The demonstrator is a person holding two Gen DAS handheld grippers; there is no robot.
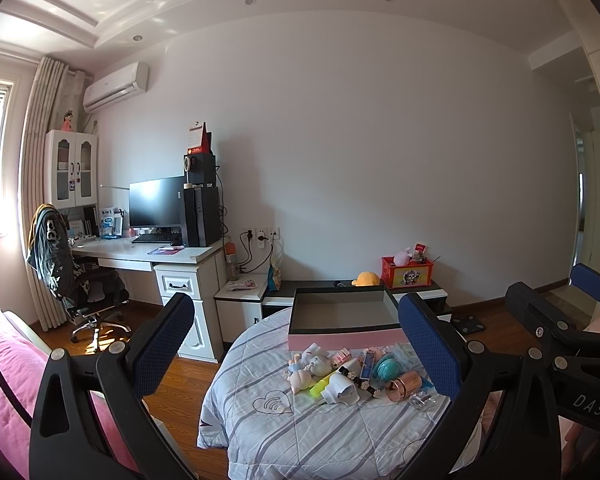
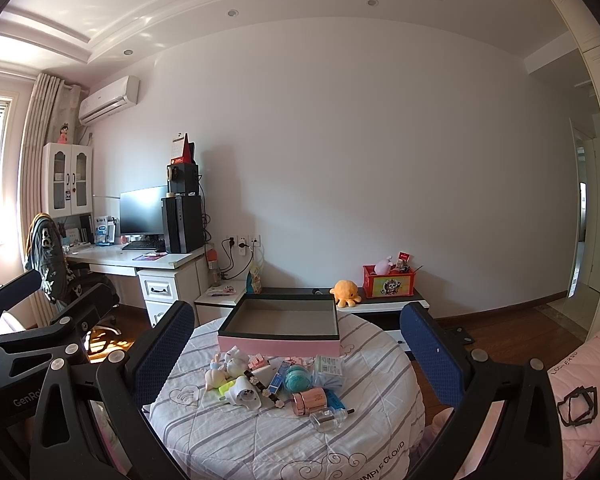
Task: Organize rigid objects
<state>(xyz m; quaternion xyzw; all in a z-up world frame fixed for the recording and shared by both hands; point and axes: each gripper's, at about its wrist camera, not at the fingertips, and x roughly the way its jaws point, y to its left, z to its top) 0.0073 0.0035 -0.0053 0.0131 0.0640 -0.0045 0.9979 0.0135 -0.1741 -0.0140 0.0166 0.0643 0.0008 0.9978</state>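
An empty pink box with a dark rim [image 1: 344,336] [image 2: 280,346] lies at the far side of a round table under a striped quilt [image 1: 300,432] [image 2: 260,440]. In front of it lies a pile of small items: white figurines [image 1: 314,364] [image 2: 230,364], a white plug [image 1: 342,392] [image 2: 244,394], a teal round case [image 1: 388,368] [image 2: 298,376], a rose-gold cylinder [image 1: 404,386] [image 2: 308,400] and a clear glass bottle [image 1: 422,400] [image 2: 328,418]. My left gripper [image 1: 296,308] [image 2: 68,282] and right gripper [image 2: 298,309] [image 1: 548,284] hang open and hold nothing, short of the pile.
A white desk [image 1: 140,254] with a monitor, a computer tower and a draped office chair [image 1: 80,280] stands at the left. Behind the table, a low cabinet [image 2: 380,304] carries an orange plush toy [image 2: 346,292] and a red crate [image 2: 388,284]. Pink bedding [image 1: 4,360] [image 2: 580,380] flanks both sides.
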